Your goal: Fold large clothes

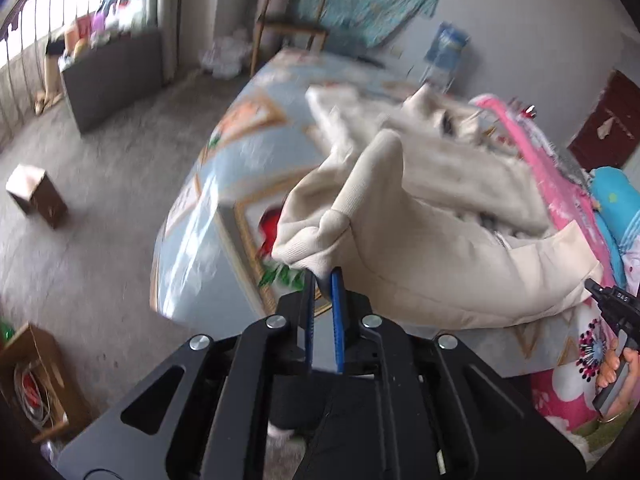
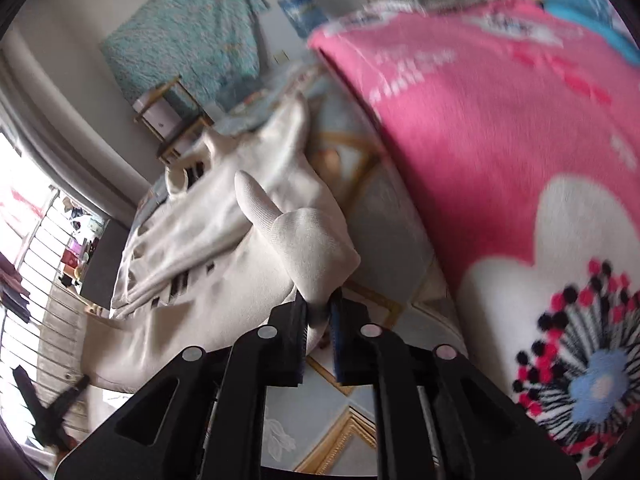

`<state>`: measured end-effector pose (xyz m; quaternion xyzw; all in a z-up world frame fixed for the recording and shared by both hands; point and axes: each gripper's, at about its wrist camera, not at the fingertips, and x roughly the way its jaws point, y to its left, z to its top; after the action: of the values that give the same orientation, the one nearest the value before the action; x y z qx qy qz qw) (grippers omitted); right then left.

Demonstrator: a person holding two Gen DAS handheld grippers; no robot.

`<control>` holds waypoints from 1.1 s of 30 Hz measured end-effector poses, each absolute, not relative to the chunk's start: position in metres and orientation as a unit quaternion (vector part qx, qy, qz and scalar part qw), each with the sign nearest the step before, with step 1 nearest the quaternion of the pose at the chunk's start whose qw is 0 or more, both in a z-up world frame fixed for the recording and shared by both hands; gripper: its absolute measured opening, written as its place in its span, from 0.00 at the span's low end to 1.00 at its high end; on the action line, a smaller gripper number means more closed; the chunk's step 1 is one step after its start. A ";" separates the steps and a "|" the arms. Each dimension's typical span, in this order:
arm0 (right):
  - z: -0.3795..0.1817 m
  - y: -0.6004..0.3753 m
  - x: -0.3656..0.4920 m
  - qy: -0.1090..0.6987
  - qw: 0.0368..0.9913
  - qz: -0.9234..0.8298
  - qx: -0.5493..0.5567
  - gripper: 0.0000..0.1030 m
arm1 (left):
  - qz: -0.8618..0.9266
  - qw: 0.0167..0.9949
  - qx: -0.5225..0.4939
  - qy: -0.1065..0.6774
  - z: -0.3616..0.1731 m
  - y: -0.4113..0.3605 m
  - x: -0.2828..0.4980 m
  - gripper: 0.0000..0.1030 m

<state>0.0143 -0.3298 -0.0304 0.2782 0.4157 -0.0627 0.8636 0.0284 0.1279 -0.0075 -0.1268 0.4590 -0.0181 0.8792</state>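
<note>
A large cream garment (image 1: 432, 216) with a fleecy lining hangs over the bed (image 1: 240, 160), lifted at two edges. My left gripper (image 1: 323, 274) is shut on a bunched ribbed edge of it, above the bed's near corner. My right gripper (image 2: 318, 304) is shut on another cream fold (image 2: 308, 248) of the same garment (image 2: 208, 240), close to a pink blanket. The right gripper (image 1: 612, 308) also shows at the right edge of the left wrist view, held in a hand.
The bed has a light blue patterned sheet (image 2: 384, 208). A pink flowered blanket (image 2: 520, 160) lies along the bed's right side. A wooden chair (image 1: 288, 20) stands beyond the bed. Cardboard boxes (image 1: 36, 196) sit on the grey floor at left, by a dark cabinet (image 1: 112, 76).
</note>
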 end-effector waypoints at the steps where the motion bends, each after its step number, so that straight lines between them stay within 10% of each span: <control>1: -0.033 -0.336 0.014 0.419 0.858 -0.067 0.289 0.21 | 0.016 0.881 -0.111 0.460 -0.013 0.134 0.027 0.09; 6: -0.008 -0.358 -0.006 0.369 0.881 -0.111 0.276 0.47 | 0.040 0.889 -0.143 0.432 -0.005 0.168 0.017 0.09; 33: 0.070 -0.227 0.298 0.442 0.870 0.111 0.188 0.79 | -0.129 0.882 -0.026 0.453 0.085 0.028 0.324 0.70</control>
<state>0.2982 -0.2272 0.0698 0.1883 0.4422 0.1114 0.8698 0.3239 0.0284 0.0849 -0.0261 0.4533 -0.1290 0.8816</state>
